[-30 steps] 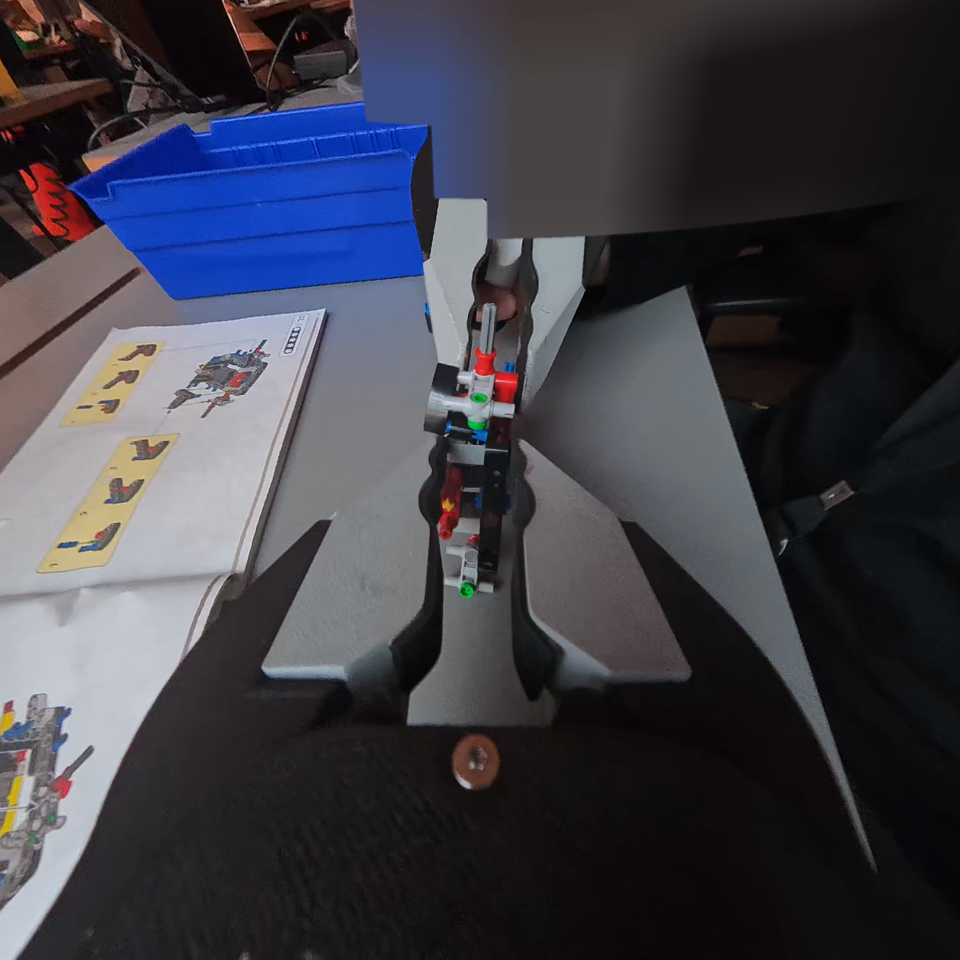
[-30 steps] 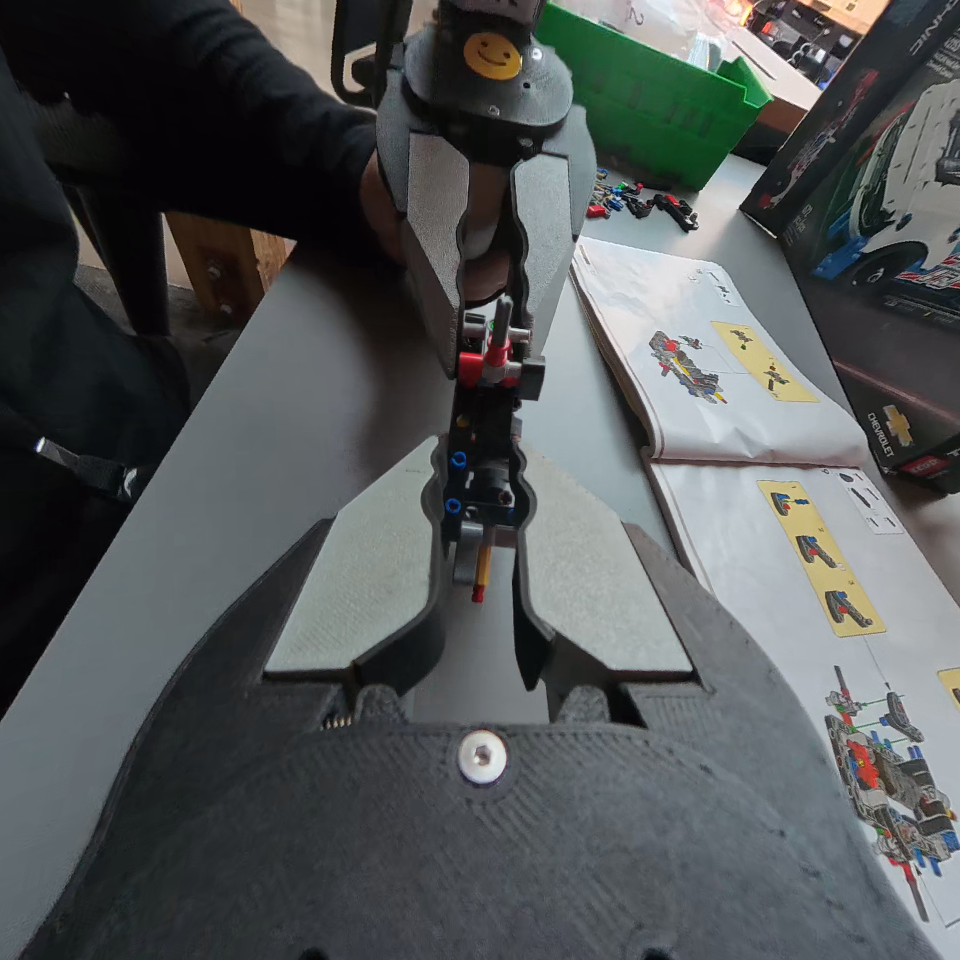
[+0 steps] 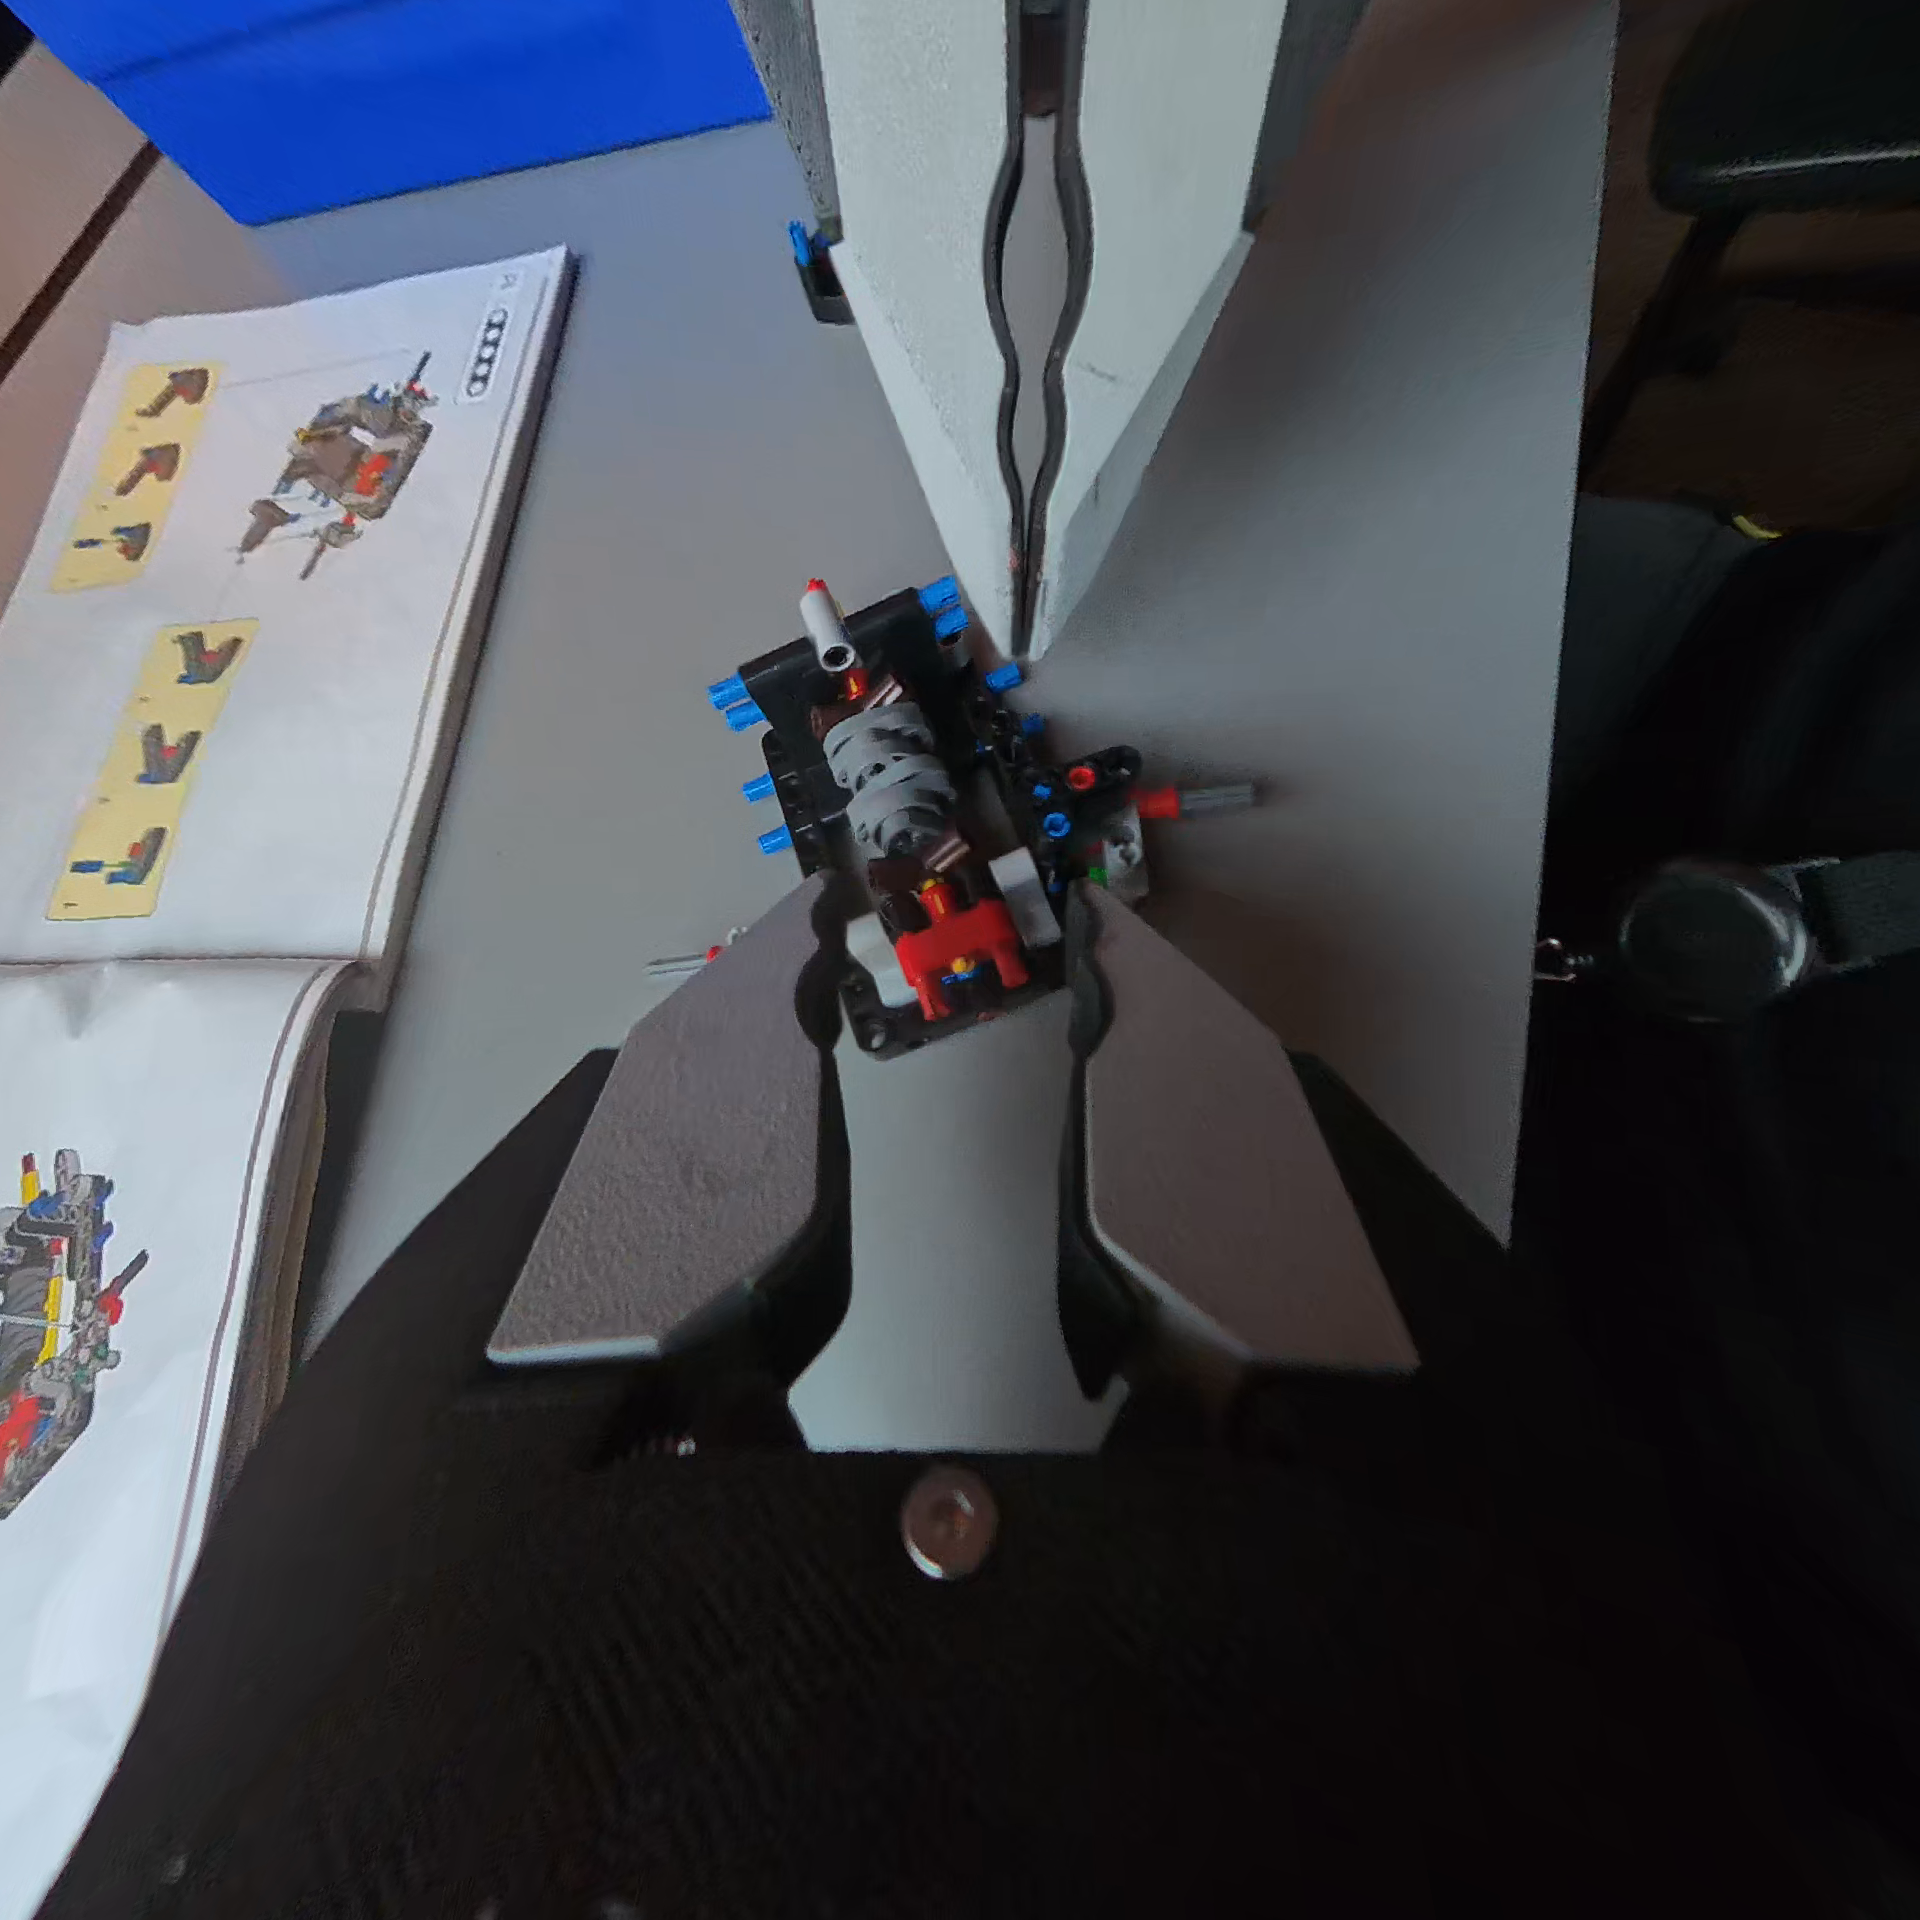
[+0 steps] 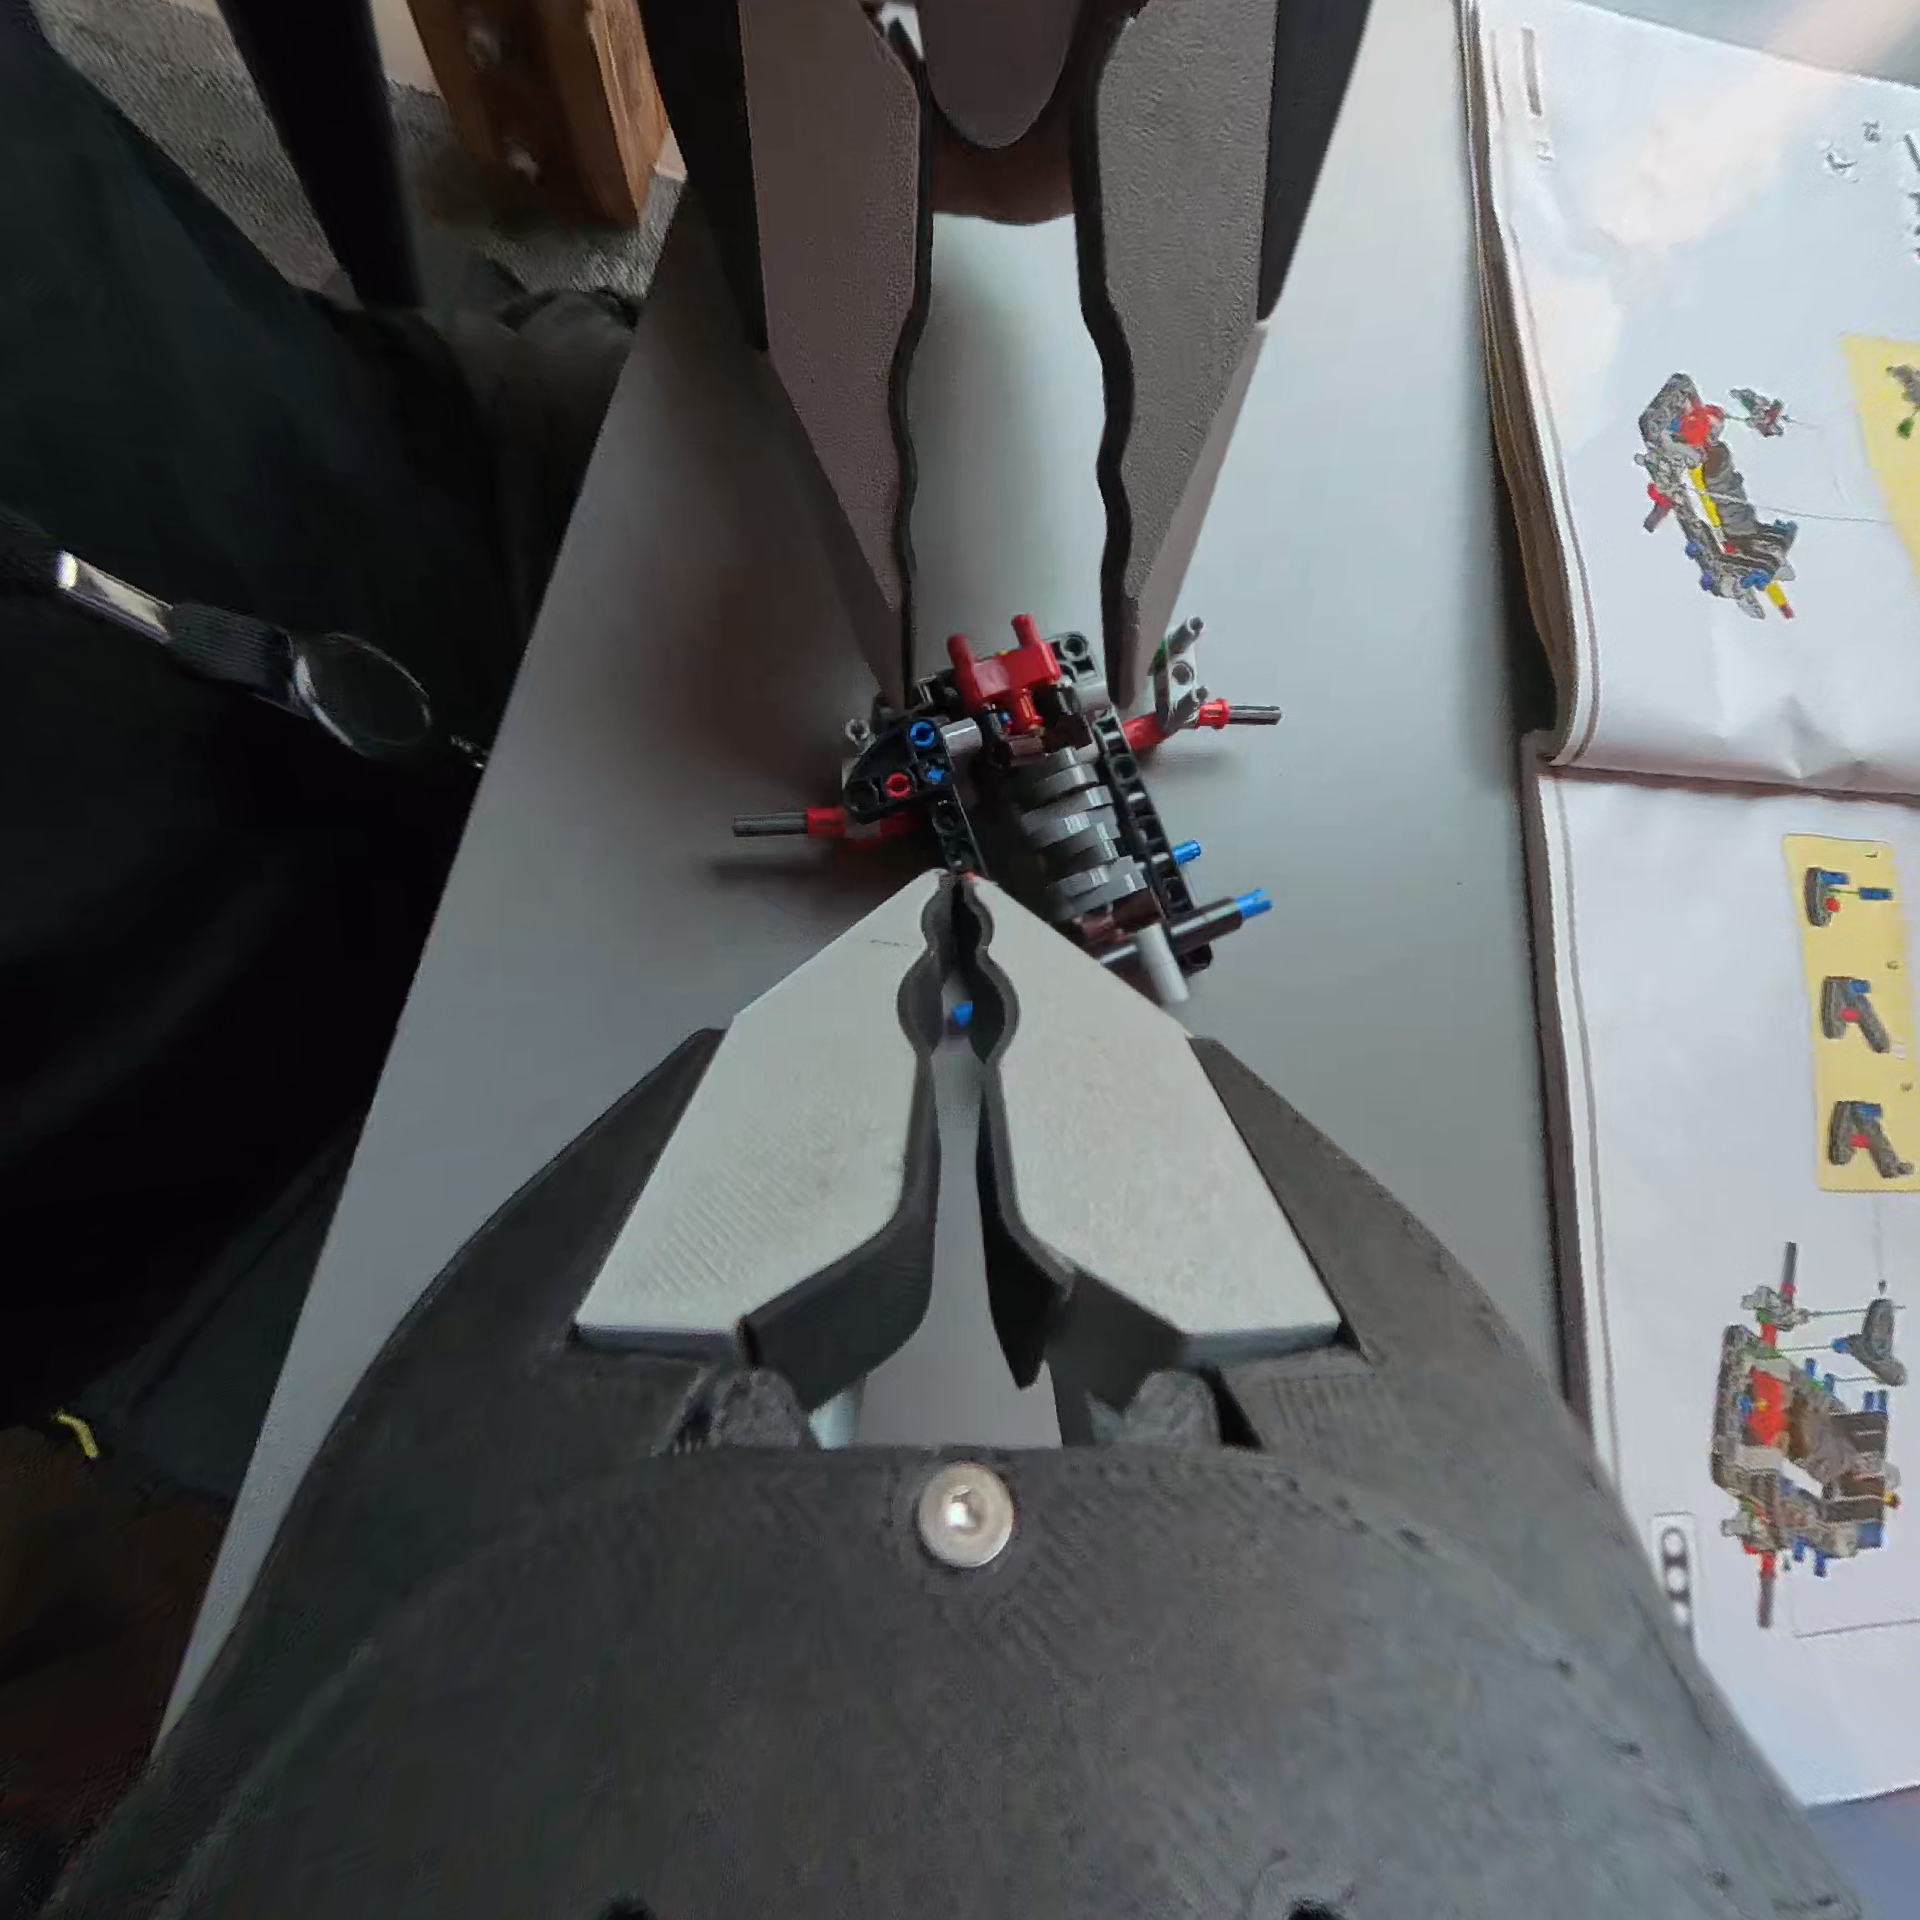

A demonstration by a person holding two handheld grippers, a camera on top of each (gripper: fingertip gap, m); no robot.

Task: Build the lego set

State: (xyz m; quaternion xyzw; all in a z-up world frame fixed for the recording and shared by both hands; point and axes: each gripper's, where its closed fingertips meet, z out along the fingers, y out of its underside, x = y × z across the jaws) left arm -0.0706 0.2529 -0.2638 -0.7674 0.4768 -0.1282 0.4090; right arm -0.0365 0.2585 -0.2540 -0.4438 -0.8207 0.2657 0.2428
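Observation:
The lego assembly is a black frame with grey gears, a red block, blue pins and axles sticking out sideways. It lies flat, low over the grey table. My left gripper is shut across the assembly's red end, one fingertip against each side. In the right wrist view the assembly sits between the two grippers, with the left gripper at its far end. My right gripper is shut, its tips at the assembly's black side beam. A small blue bit shows between its pads. The right gripper also shows in the left wrist view.
An open instruction booklet lies on the table; the right wrist view shows it on the right. A blue bin stands at the back. A small black piece with a blue pin lies behind the right gripper. The table edge is close, with dark clothing beyond.
Both grippers held the assembly edge-on in the air. Now it lies flat and low over the table. The left jaws are wider, across its end. The right gripper has let go and shut.

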